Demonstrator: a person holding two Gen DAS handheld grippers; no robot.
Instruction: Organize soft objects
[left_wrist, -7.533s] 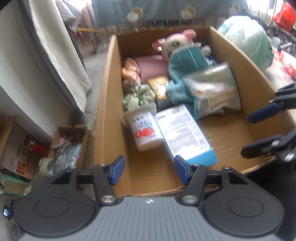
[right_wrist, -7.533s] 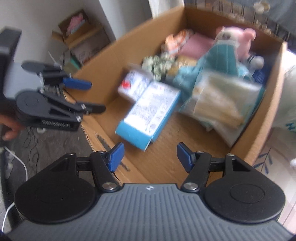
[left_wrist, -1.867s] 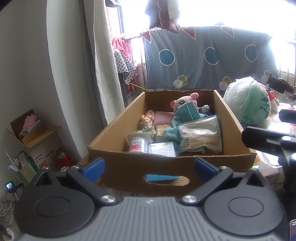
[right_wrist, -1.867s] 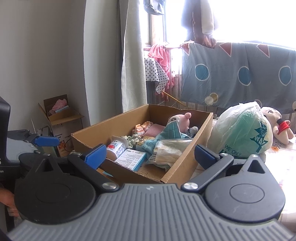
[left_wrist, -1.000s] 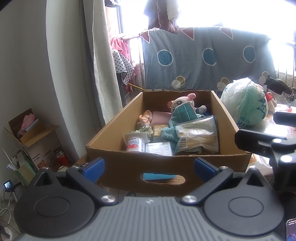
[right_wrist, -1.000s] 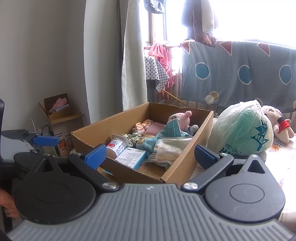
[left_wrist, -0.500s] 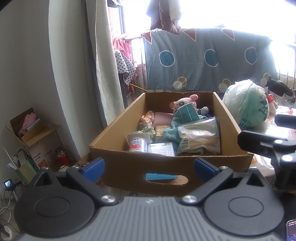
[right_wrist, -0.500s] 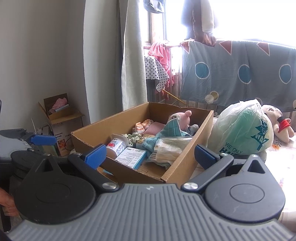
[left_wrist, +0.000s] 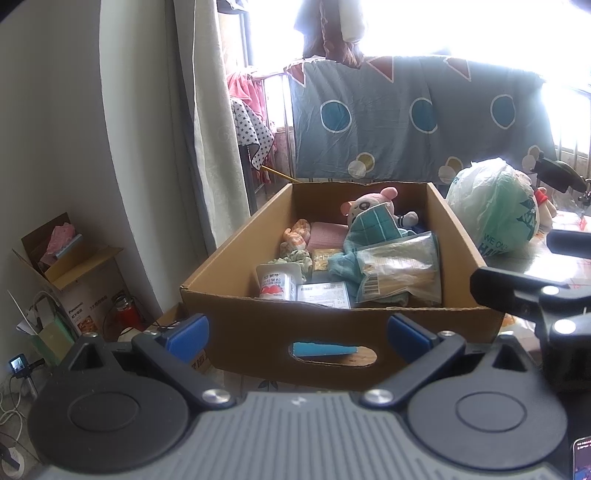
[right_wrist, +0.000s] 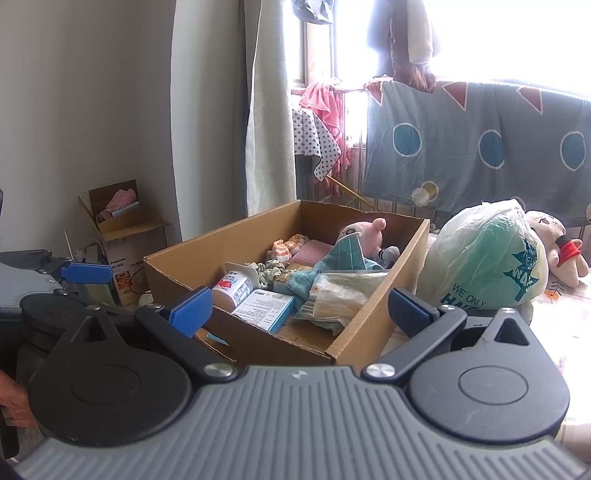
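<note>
- Up close in both wrist views sits an open cardboard box (left_wrist: 332, 321), brown, with an oval handhole cut in its near wall; something bright blue shows through that hole.
- Inside, at the far end, a pink-and-white plush toy (left_wrist: 369, 201) leans against the back wall, a teal checked cloth (left_wrist: 373, 230) draped over its body.
- Left of the plush lie an orange-and-white striped soft piece (left_wrist: 295, 230) and a flat pink pad (left_wrist: 327, 234); a green-and-white scrunchie (left_wrist: 295, 254) lies just in front of them.
- A clear plastic packet (left_wrist: 402, 267) with pale contents rests on the teal cloth at the right side.
- Nearest the front wall stand a white cup with a red fruit label (left_wrist: 275, 282) and a flat blue-edged carton (left_wrist: 323, 293), side by side.
- Outside, right of the box, a bulging green-and-white plastic bag (right_wrist: 484, 258) touches a second plush doll (right_wrist: 557, 243).
- Left gripper (left_wrist: 297, 334) hangs in front of the box, fingers spread wide, holding nothing.
- Right gripper (right_wrist: 303, 310) is likewise spread wide and empty, before the box's near right corner.
</note>
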